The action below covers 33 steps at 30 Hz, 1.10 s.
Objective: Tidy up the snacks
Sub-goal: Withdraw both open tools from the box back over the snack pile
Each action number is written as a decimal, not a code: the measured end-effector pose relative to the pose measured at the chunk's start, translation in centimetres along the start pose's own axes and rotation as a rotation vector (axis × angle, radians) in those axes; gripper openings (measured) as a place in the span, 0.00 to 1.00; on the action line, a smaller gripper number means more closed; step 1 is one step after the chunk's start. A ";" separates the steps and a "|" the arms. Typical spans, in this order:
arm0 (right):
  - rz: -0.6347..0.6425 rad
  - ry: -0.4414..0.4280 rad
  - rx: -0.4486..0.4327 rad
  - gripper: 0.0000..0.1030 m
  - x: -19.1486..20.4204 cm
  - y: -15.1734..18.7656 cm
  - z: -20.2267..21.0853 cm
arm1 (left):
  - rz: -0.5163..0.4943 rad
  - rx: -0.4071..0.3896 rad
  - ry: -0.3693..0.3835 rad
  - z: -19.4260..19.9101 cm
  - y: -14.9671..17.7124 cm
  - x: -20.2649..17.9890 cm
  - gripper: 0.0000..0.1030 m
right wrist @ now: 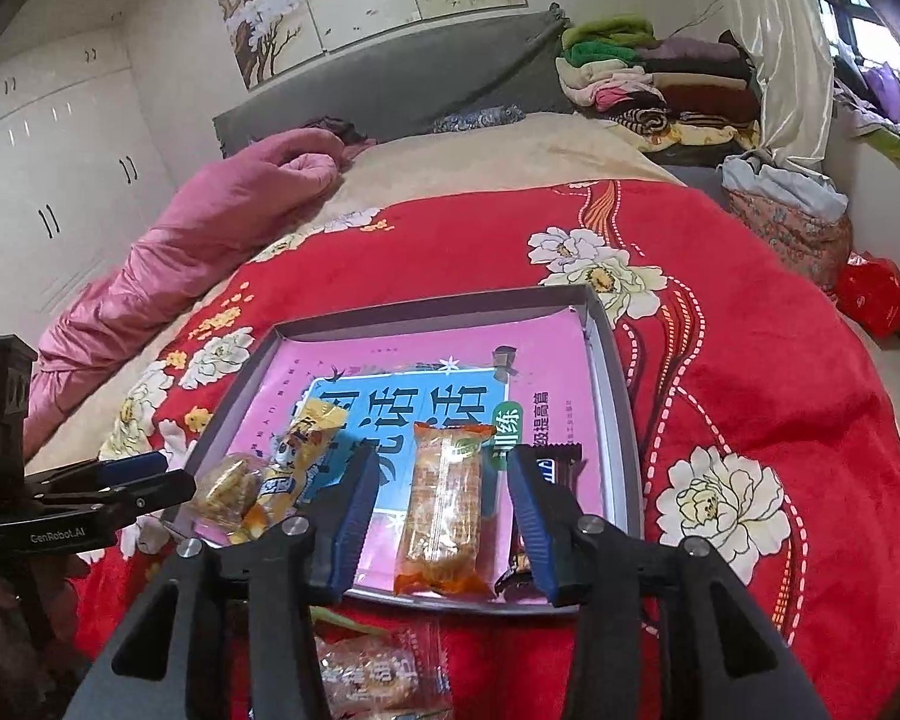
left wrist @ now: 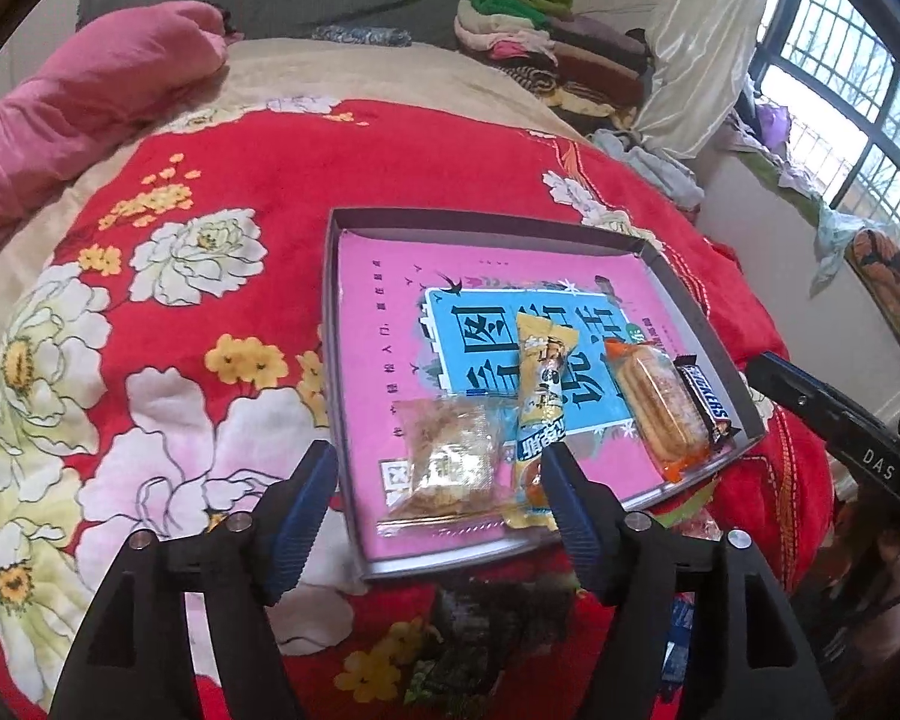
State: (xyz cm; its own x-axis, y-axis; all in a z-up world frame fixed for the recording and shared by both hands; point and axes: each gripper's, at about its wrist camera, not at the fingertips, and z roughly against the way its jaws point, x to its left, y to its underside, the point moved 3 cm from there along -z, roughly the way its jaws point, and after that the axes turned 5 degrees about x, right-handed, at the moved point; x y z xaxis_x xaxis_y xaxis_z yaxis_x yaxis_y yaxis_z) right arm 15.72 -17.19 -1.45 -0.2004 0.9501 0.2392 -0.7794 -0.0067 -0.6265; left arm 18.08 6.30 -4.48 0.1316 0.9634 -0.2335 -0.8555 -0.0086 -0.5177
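A shallow grey box [left wrist: 334, 324] [right wrist: 621, 420] with a pink and blue printed bottom lies on the red flowered blanket. Inside, along its near edge, lie a clear pastry packet [left wrist: 447, 468] [right wrist: 228, 489], a yellow stick packet [left wrist: 543, 396] [right wrist: 297, 456], an orange biscuit packet [left wrist: 657, 408] [right wrist: 447, 501] and a Snickers bar [left wrist: 705, 405] [right wrist: 549, 462]. My left gripper [left wrist: 438, 468] is open, empty, just above the pastry packet. My right gripper [right wrist: 441, 489] is open, empty, astride the biscuit packet. More wrapped snacks [right wrist: 372, 669] [left wrist: 486, 612] lie on the blanket in front of the box.
The red blanket [left wrist: 222, 162] covers a bed with a pink quilt [left wrist: 84, 96] at the left and a grey headboard [right wrist: 390, 78]. Folded clothes [right wrist: 660, 78] are stacked at the far right. A window [left wrist: 858, 78] and a red bag [right wrist: 873, 291] are at the right.
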 end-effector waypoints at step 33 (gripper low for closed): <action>0.060 -0.001 0.018 0.57 1.5 2.7 3.9 | -0.003 -0.071 -0.039 4.1 1.4 2.0 0.74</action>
State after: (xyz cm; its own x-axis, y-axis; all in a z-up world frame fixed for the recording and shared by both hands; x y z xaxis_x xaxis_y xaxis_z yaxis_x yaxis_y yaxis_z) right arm 11.00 -16.99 0.11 -0.2476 0.9476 0.2018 -0.7763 -0.0694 -0.6266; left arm 15.08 9.30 -2.30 0.1131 0.9731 -0.2006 -0.8171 -0.0238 -0.5760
